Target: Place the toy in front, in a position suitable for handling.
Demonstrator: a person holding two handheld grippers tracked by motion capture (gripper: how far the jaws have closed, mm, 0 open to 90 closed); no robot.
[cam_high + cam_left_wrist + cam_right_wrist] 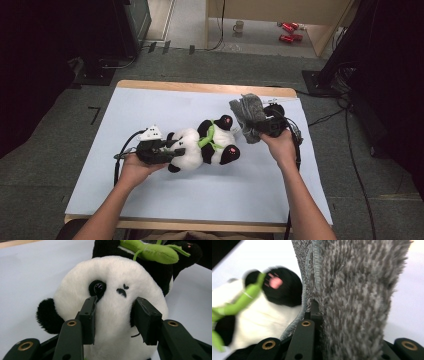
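A black and white panda plush (pixel 205 145) with a green bamboo sprig (pixel 206 137) lies on its side in the middle of the pale blue table cover (pixel 150 110). My left gripper (pixel 172 151) is shut on the panda's head (pixel 112 277), its pads (pixel 88 315) pressing into the white fur on both sides below the eye. The bamboo sprig (pixel 152 251) lies across the body behind the head. My right gripper (pixel 259 127) is shut on a grey fuzzy cloth (pixel 248 116), held just right of the panda's feet. The grey fuzzy cloth (pixel 357 290) hides one jaw, and the panda (pixel 262 315) lies to its left.
The table cover ends at a wooden edge (pixel 200 87) at the back. On the floor beyond are a mug (pixel 239 26) and red objects (pixel 289 31). Cables (pixel 350 140) run along the right side. Dark equipment stands at the far left and right.
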